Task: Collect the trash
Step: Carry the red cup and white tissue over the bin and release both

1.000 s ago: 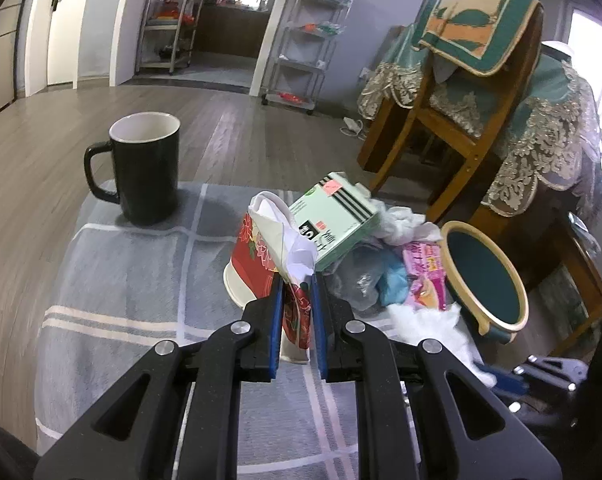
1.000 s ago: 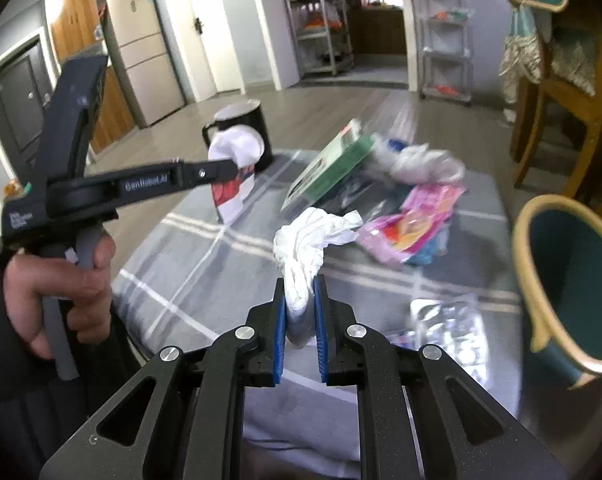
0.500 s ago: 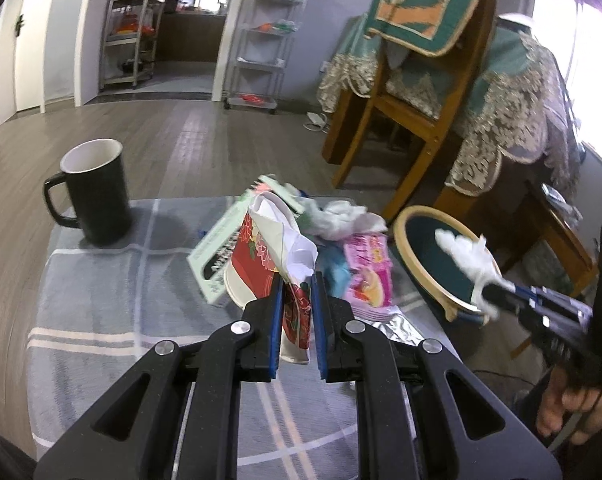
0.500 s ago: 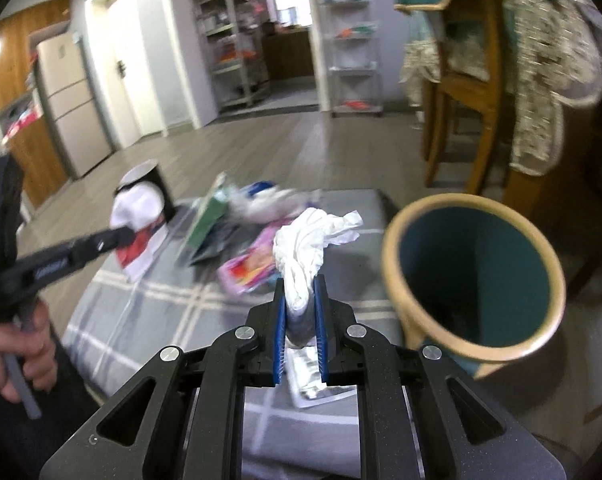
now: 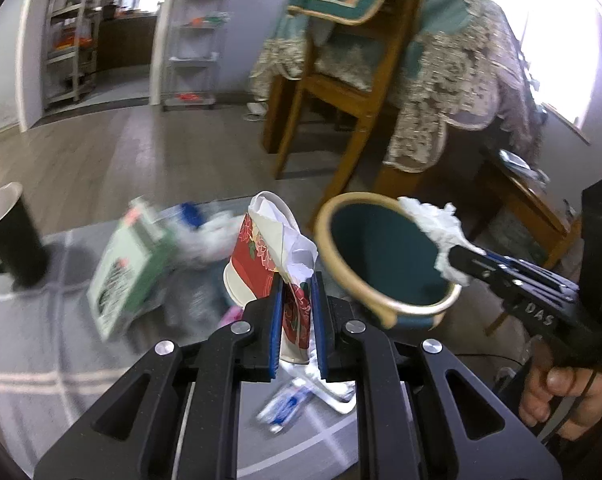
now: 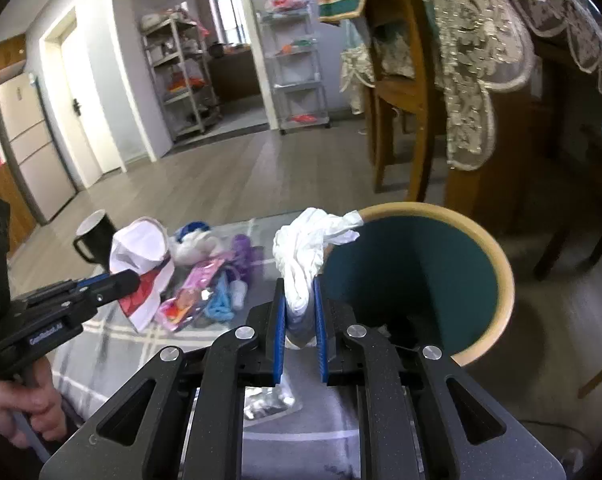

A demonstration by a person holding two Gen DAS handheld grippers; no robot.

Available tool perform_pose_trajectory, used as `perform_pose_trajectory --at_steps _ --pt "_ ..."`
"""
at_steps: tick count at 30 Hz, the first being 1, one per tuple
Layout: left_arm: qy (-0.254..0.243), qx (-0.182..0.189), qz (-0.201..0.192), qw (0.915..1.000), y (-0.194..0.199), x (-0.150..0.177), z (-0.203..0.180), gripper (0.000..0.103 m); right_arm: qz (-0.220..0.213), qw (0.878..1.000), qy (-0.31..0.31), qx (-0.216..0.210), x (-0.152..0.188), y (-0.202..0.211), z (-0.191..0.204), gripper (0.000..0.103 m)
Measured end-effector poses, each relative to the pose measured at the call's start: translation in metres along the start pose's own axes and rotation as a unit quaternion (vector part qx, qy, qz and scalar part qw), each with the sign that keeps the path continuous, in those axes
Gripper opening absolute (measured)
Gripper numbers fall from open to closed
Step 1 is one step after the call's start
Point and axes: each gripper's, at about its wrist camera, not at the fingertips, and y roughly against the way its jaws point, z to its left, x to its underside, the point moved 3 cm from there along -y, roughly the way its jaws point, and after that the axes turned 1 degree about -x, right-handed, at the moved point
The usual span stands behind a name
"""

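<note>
**A:** So where's everything sitting? Looks tight near the edge.

**B:** Kinda. The bin [image 6: 497, 264] stands just off the worktop's [image 5: 41, 360] right edge, mouth tipped toward the cameras, tan rim, dark teal inside. Behind it there's a wooden chair [image 5: 341, 92] and a table draped in lacy cloth [image 5: 453, 80], so not much room that side. The far side is open wood floor [image 6: 229, 176] running back to some wire shelves [image 6: 293, 68].

**A:** And the hands?

**B:** The left gripper [image 5: 295, 320] has its fingers pinched narrow on a crushed paper cup [image 5: 261, 252], red with a flower print, white crumpled paper stuffed in the top. It's held up over the worktop, just left of the bin's rim. The right gripper [image 6: 300, 320] has its fingers clamped on a wad of white tissue [image 6: 305, 256], soft and twisted, right at the bin's near rim. In the left view the wad overlaps the rim's top right.

**A:** Anything in the bin?

**B:** Can't tell, the bottom's dark.

**A:** What's left on the worktop?

**B:** Grey cloth with pale stripes, and a loose pile: a green-and-white box [image 5: 129, 264], a pink wrapper [image 6: 193, 292], some blue plastic [image 6: 221, 300], a foil blister pack [image 6: 269, 400] near the front edge. A black mug [image 6: 95, 240] stands at the far left, well apart from the bin.
</note>
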Motion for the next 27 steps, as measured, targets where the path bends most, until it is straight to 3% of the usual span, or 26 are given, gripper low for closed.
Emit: perform_pose_trajectory --at_steps 11,18,27 --pt "-0.052 0.071 0.034 0.9956 -0.057 -0.039 -0.063 0.013 0.014 0.999 -0.036 0.038 0.002 -0.007 -0.045 0.014" --pt "-0.072 0.095 0.061 0.9910 -0.102 -0.038 -0.093 0.013 0.033 0.997 -0.048 0.046 0.005 -0.025 -0.058 0.014" --pt "-0.057 0.127 0.091 0.9861 -0.144 -0.033 -0.102 0.013 0.056 0.994 -0.066 0.059 0.014 -0.046 -0.077 0.014"
